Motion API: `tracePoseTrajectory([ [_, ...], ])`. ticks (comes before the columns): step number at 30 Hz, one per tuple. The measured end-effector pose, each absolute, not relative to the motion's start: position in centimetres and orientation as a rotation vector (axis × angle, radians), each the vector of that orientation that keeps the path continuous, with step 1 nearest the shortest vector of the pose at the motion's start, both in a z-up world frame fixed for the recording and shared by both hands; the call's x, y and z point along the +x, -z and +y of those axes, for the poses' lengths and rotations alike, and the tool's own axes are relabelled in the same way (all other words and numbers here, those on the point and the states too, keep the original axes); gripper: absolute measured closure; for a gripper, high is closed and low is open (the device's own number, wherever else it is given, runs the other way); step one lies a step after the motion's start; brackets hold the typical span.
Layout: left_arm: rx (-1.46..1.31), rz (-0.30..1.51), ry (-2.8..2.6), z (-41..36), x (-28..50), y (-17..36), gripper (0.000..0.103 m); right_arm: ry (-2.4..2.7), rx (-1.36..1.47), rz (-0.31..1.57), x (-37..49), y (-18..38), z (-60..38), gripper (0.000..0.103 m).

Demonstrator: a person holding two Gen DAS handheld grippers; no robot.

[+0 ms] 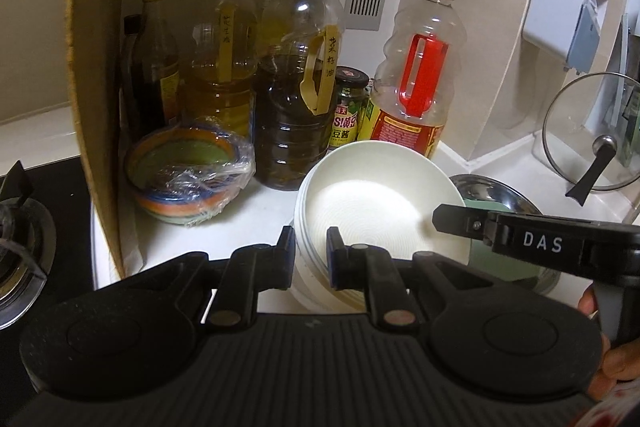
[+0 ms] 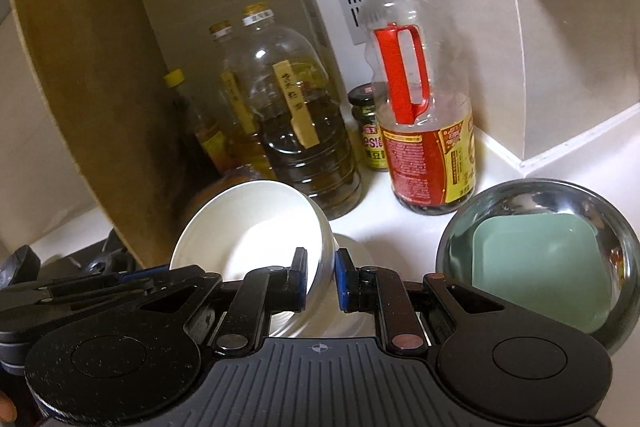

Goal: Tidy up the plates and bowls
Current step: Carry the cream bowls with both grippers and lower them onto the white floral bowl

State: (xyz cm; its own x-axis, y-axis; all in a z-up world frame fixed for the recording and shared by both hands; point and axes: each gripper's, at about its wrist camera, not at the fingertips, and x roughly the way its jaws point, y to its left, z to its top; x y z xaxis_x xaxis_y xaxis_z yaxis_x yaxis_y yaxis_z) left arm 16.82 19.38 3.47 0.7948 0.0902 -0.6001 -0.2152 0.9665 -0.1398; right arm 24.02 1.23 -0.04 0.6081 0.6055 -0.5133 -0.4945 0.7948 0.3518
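At lower centre of both views, I have the round white ceramic bowl [image 2: 256, 227] tilted, its rim pinched on either side. My right tongs [image 2: 322, 277] grip the wall; my left tongs [image 1: 310, 257] straddle the near rim, nearly closed on it. Under it sits a white plate stack [image 2: 352, 311] on the white counter [image 1: 260, 203]. At right, a steel bowl [image 2: 520, 195] holds a green square dish [image 2: 536, 267].

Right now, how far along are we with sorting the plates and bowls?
Done: a green square dish already sits inside the steel bowl. In hand: both tongs, left and right, grip opposite rims of the white bowl, tilted over more white bowls. Left: seat it; the plastic-wrapped striped bowl stands apart.
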Motion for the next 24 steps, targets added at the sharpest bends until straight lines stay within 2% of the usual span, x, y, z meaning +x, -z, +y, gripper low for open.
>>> tracePoseTrajectory([
  [24, -0.239, 0.757, -0.172, 20.8, 20.9, -0.8, 0.089, -0.582, 0.222, 0.849, 28.8, 2.6, 2.4, 0.087],
])
